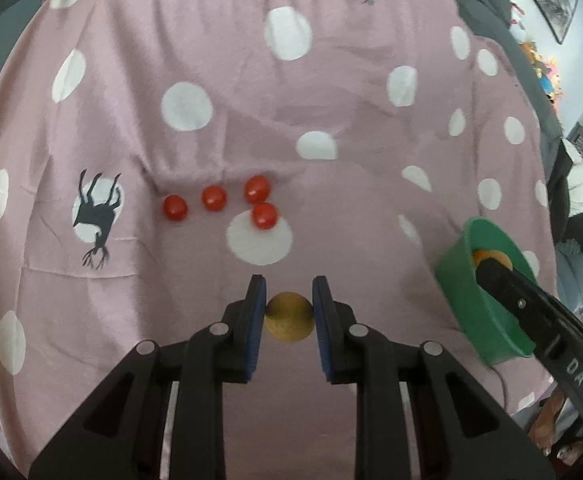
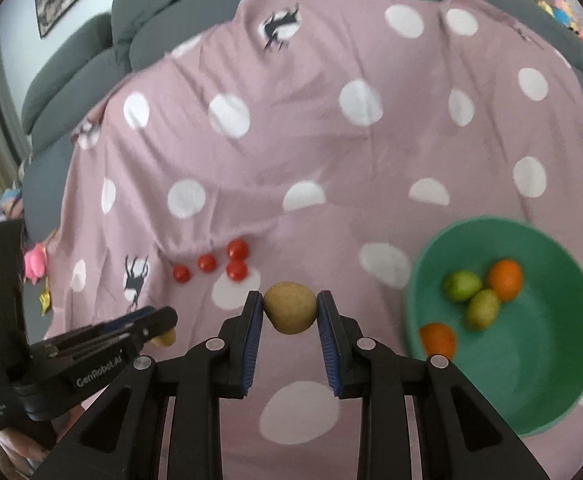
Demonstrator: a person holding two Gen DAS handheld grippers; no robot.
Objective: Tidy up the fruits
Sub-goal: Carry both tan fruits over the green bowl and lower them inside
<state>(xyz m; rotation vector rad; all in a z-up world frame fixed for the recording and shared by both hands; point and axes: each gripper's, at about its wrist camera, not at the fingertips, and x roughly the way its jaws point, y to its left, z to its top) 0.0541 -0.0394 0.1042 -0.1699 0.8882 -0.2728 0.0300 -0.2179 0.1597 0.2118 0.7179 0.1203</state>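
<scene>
Mid-sorting: both black two-finger grippers (image 1: 289, 294) (image 2: 290, 300) clamped on round tan fruits (image 1: 289, 317) (image 2: 290, 307), next needing release into green plastic bowl (image 2: 539, 380) at four o'clock.

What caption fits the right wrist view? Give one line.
Right gripper holds a tan fruit beside the green bowl.

Layout of fruits on the cloth (image 2: 291, 160).
Four tomatoes (image 2: 237, 249) are clustered at left of centre; the bowl (image 2: 539, 380), set at right, contains four fruits (image 2: 482, 307); a sofa (image 2: 91, 60) lies behind.
</scene>
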